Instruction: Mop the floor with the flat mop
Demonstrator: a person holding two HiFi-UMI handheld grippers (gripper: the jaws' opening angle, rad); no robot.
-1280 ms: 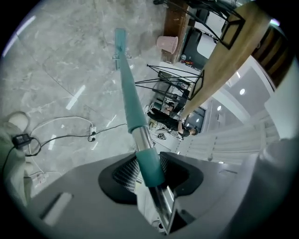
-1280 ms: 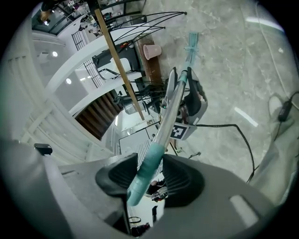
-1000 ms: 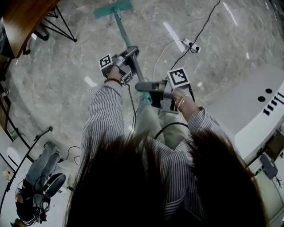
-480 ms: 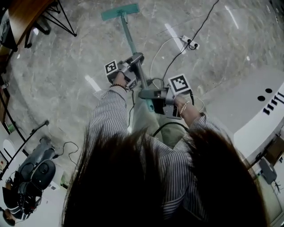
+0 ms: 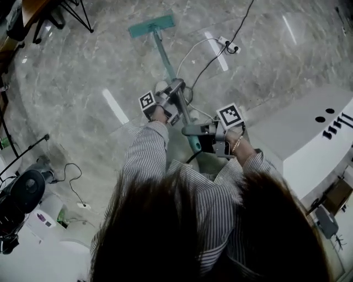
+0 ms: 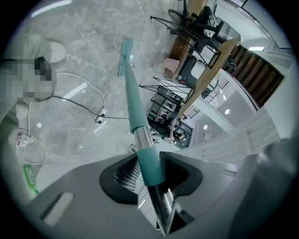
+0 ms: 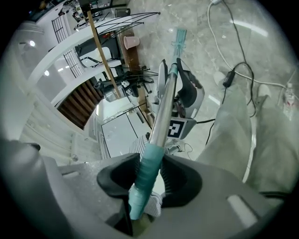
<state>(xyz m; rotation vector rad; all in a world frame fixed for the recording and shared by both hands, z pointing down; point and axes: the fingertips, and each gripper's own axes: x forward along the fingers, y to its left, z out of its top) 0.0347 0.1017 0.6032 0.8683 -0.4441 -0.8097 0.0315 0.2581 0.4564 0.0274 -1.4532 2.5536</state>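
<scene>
The flat mop has a teal head (image 5: 151, 26) lying on the grey marble floor, and its metal and teal handle (image 5: 177, 93) slants back toward me. My left gripper (image 5: 175, 88) holds the handle midway; its jaws are opening a little, but the pads still touch the teal sleeve (image 6: 150, 163). Lower down, my right gripper (image 5: 193, 131) is shut on the handle's teal end grip (image 7: 147, 172). The left gripper view has the mop head (image 6: 124, 56) far down the handle. In the right gripper view, the left gripper (image 7: 180, 91) is further up the pole.
A white power strip (image 5: 226, 45) with trailing cables lies on the floor right of the mop. A white counter (image 5: 314, 137) stands at the right. Black stand legs (image 5: 71, 14) are at the top left. Black equipment (image 5: 22, 193) and a cable sit at the lower left.
Both grippers and the mop have moved down and to the right in the head view, the mop head sliding over the floor. The person at the lower left has passed out of view.
</scene>
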